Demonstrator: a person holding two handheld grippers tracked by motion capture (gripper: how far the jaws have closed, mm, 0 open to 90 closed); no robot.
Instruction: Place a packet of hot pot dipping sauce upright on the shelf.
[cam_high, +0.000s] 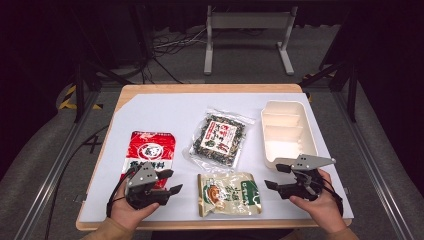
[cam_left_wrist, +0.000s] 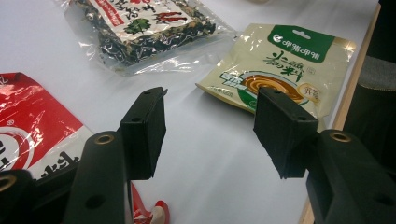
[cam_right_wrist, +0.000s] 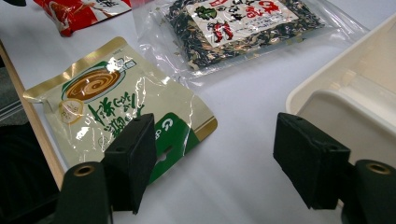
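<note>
Presently both claws hover low at the near edge of the worktop (cam_high: 150, 107), nothing gripped. Landmark: the beige-and-green pouch (cam_high: 229, 193), lying flat at the near edge.

- Left claw (cam_high: 169, 182): just left of the pouch, jaws apart and empty, aimed toward it; in the left gripper view the pouch (cam_left_wrist: 280, 65) lies ahead beyond the jaws.
- Right claw (cam_high: 277, 176): just right of the pouch, jaws apart, empty; in the right gripper view the pouch (cam_right_wrist: 123, 107) sits beside the left jaw, untouched.
- Red packet (cam_high: 149, 156): left of the pouch, partly under the left claw.
- Clear bag of dark dried bits (cam_high: 217, 138): just behind the pouch.
- Cream tray (cam_high: 288, 131): right of and behind the pouch, divided into compartments, all empty.

Judgement: approach stage, pick not yet begun. Next move likely calls for one claw to drop onto a pouch edge and pinch it; flat film gives little to bite.
</note>
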